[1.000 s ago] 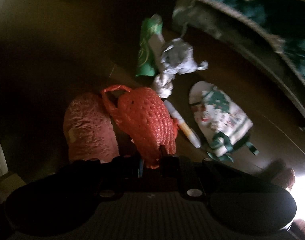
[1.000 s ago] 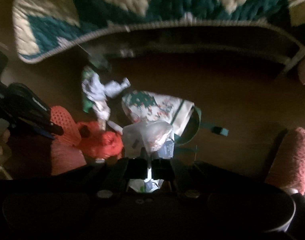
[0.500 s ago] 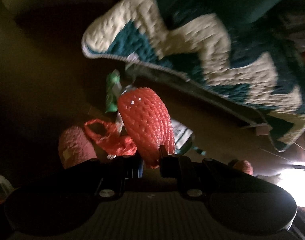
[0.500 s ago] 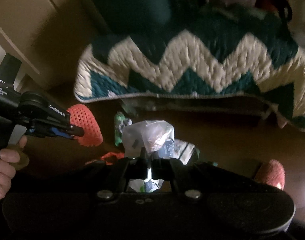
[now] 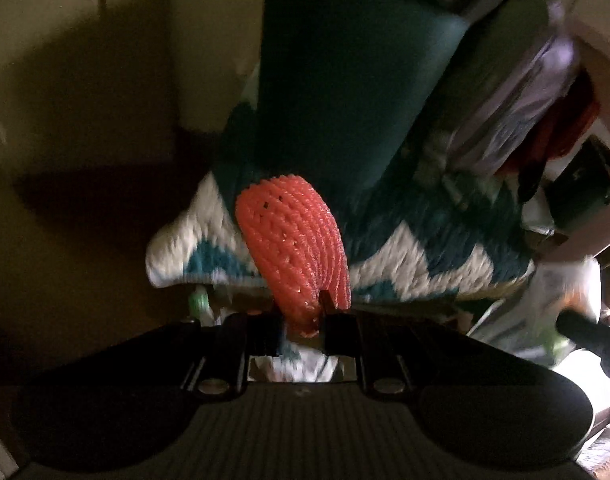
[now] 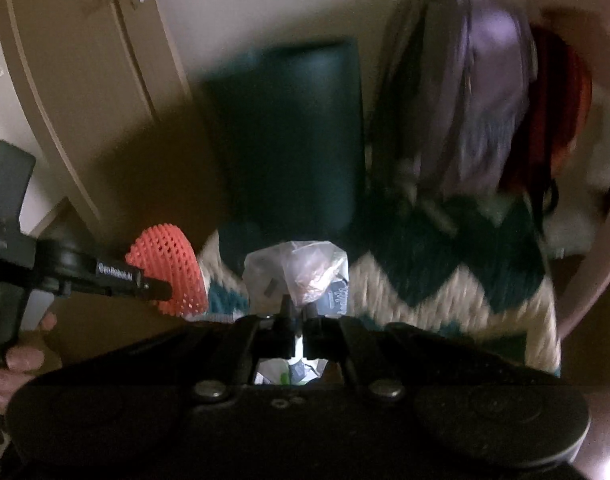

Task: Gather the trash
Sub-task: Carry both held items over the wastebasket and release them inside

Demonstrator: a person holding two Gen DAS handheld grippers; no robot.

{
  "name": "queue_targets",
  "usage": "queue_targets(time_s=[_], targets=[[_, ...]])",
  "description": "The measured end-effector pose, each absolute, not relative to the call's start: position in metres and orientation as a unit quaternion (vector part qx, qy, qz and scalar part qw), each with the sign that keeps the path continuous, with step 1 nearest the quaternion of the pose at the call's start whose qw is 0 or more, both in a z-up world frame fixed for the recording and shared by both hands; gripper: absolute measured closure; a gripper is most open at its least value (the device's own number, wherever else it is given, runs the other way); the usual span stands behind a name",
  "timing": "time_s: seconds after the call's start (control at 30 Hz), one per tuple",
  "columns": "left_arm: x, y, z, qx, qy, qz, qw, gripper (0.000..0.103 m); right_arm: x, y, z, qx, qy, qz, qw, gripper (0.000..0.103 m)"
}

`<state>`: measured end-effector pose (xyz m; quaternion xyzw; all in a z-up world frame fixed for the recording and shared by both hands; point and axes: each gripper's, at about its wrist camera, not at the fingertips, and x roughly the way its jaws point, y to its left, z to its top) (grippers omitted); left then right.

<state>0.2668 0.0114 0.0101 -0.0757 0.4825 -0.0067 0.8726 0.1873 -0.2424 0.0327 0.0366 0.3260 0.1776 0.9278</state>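
A cream door (image 6: 117,56) with a metal handle fills the back left of the right wrist view, and a dark teal cushion (image 5: 345,92) stands upright in front of the wall in both views. Beside the cushion on the right hang a lilac bag (image 6: 489,92) and something red (image 6: 561,112), both blurred. Below them a teal-and-cream zigzag crocheted blanket (image 5: 425,256) drapes over an edge, its hem hanging in front of the dark floor (image 5: 73,264).

The left hand-held gripper (image 5: 301,320) has its two fingers pinched on the lower end of an orange foam fruit net (image 5: 295,240), which rises up and forward from the jaws in front of the blanket. From the right wrist view the same net (image 6: 169,276) shows at the left, clear of any surface, with the left tool's black body and the person's fingers (image 6: 21,360) on its handle below it.

The right hand-held gripper (image 6: 299,316) is pressed together on a crumpled clear plastic bag (image 6: 301,272), held up in front of the blanket; a printed blue-grey scrap (image 6: 337,296) sits against the bag's right side, though whether it is inside the bag is unclear.
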Motion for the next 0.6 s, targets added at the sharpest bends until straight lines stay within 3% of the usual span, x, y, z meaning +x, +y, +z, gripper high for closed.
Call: queue_targets(time_s=[0.33, 0.6], targets=[[0.311, 0.003, 0.116, -0.025, 0.395, -0.020, 0.918, 0.088, 0.238, -0.234, 0.132, 0.005, 0.221, 0.166, 0.961, 0.101], [0.368, -0.002, 0.171, -0.016, 0.364, -0.033, 0.931, 0.088, 0.292, -0.212, 0.178, 0.003, 0.188, 0.165, 0.968, 0.101]])
